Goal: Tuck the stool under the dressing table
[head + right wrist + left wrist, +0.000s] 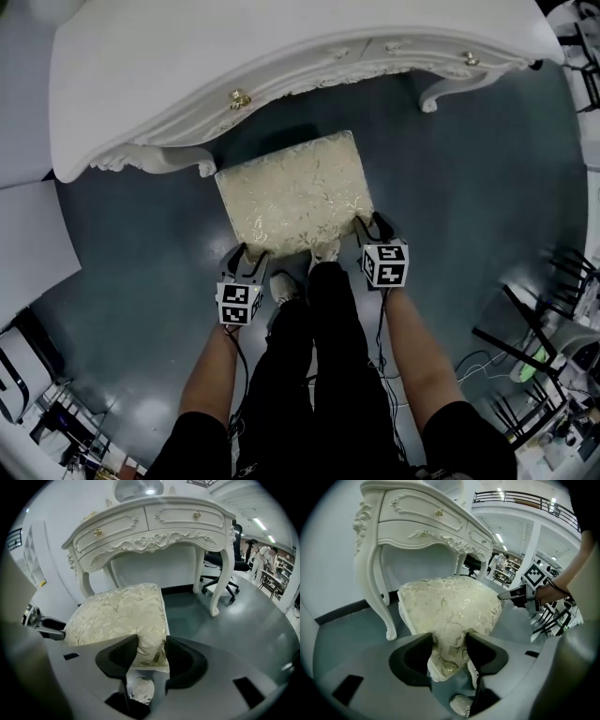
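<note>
A stool (295, 192) with a cream, gold-flowered cushion stands on the floor, its far edge just at the front of the white carved dressing table (234, 52). My left gripper (246, 260) is shut on the stool's near left corner (447, 656). My right gripper (368, 226) is shut on the near right corner (151, 654). In the left gripper view the cushion (450, 606) bulges between the black fingers (415, 656), with the table's curved leg (377, 588) to its left. The right gripper view shows the cushion (119, 611) below the table's drawers (154, 522).
The person's legs and a shoe (284, 286) are right behind the stool. A white panel (28, 244) lies at the left. Black stands and cables (534, 328) crowd the right. An office chair (220, 566) stands beyond the table's right leg (220, 581).
</note>
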`<state>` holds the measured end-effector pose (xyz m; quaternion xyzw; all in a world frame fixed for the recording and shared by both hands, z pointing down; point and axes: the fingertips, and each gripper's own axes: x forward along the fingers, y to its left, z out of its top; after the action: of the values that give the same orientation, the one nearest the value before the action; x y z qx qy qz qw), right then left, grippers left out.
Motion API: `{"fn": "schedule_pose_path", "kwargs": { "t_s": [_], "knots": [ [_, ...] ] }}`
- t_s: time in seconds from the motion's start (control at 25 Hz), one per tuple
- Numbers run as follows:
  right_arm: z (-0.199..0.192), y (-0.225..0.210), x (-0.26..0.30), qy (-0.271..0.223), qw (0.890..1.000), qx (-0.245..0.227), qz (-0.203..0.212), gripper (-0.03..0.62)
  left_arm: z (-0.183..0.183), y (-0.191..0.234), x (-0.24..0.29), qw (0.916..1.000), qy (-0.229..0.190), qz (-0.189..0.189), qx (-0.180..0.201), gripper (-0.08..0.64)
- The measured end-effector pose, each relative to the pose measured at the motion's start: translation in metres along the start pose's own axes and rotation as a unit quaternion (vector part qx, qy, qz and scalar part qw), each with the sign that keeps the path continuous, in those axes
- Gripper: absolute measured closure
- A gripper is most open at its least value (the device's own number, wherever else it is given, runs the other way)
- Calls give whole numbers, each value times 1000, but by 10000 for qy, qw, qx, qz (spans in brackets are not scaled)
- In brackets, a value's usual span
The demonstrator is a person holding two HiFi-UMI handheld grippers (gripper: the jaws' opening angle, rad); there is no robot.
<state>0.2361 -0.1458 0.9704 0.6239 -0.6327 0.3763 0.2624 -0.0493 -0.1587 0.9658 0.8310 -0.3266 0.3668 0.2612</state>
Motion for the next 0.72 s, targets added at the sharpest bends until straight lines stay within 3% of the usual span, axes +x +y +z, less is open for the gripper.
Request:
{"fn": "schedule_pose_path", "kwargs": {
  "t_s": [0.24, 0.52, 0.72],
  "knots": [
    [36, -31, 15, 84, 9997, -104, 188, 380, 42, -5, 28, 9999, 77, 86, 19, 316],
    [79, -60, 38, 104, 9998, -10, 167, 387, 88, 1, 59, 9997, -63, 229, -26, 316],
    [118, -81, 61, -18, 10000, -28, 82, 391, 126, 9, 87, 9995, -295, 127, 17, 316]
  ]
}}
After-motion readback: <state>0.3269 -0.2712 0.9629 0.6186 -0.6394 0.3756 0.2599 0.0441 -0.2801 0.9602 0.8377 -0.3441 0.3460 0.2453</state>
